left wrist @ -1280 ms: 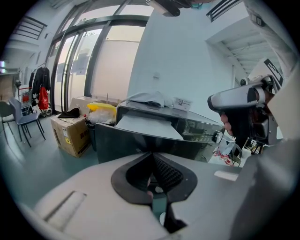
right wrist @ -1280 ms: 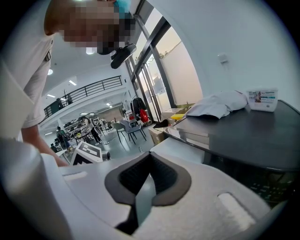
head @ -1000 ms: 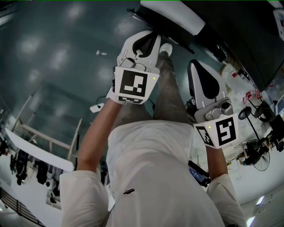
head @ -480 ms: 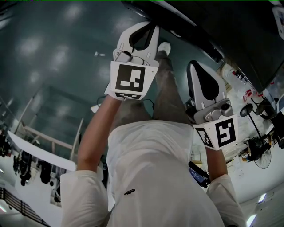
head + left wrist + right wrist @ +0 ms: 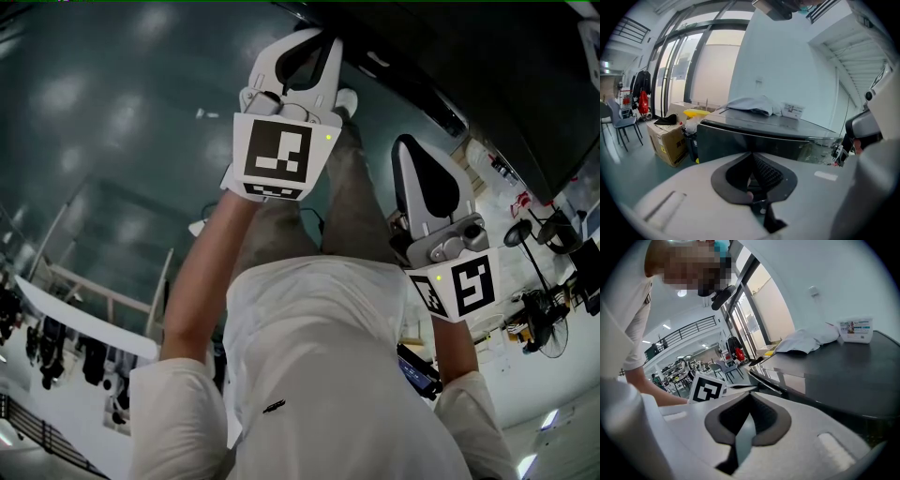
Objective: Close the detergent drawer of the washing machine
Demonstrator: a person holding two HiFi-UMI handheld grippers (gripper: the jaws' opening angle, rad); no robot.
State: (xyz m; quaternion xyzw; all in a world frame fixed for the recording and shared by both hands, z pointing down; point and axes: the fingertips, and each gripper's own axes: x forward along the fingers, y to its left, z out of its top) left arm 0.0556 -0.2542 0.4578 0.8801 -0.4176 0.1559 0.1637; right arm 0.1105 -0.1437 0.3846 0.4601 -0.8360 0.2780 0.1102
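L hand-held gripper (image 5: 751,157), jaws together, points straight at washing machine (image 5: 740,138) front, long axis crosswise; nearer than R hand-held gripper (image 5: 410,142), likewise together. Detergent drawer seam indistinct.

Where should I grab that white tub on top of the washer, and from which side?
Probably pinch the white tub across its front and back walls from above, toward its right end: it sits flat and low, and the crumpled cloth crowds its left end.
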